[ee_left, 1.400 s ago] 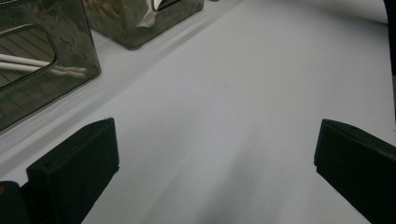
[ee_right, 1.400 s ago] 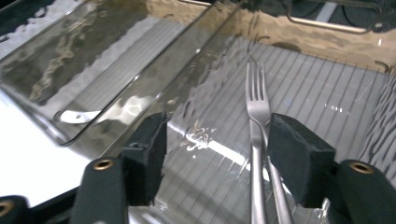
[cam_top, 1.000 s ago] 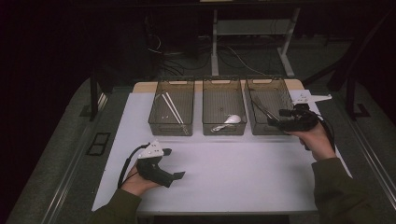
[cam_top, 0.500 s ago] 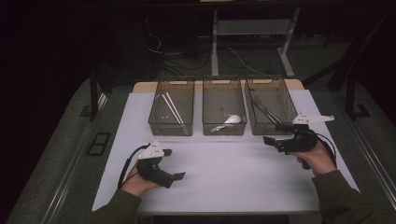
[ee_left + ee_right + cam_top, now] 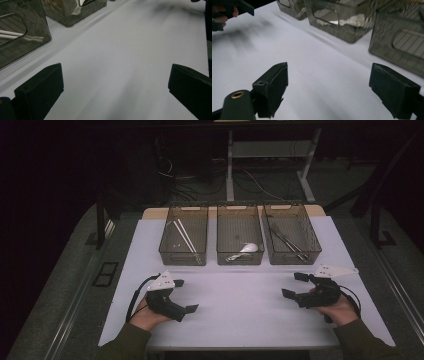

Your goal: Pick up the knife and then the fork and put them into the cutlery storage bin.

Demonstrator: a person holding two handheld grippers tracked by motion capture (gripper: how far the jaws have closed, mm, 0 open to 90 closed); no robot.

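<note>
The right gripper (image 5: 295,286) rested low over the white table cover (image 5: 240,310) at the near right, just in front of the right bin (image 5: 291,234). Its jaws had just been opening and stood wide apart, with only bare cover between them. The left gripper (image 5: 184,296) lay at the near left, in front of the left bin (image 5: 184,235); its jaws were likewise spread wide and held nothing.

Three smoky transparent bins stood side by side along the far edge of the cover. The left bin contained white chopsticks (image 5: 185,236) lying diagonally. The middle bin (image 5: 239,234) contained a white spoon (image 5: 246,250) near its front wall. The right bin contained dark metal utensils (image 5: 286,240); their exact type could not be determined.

In the right gripper view, the front walls of the bins (image 5: 342,22) appeared beyond the jaws, and the left hand (image 5: 224,13) showed at the upper left. Both grippers were well apart from each other and clear of all bins.
</note>
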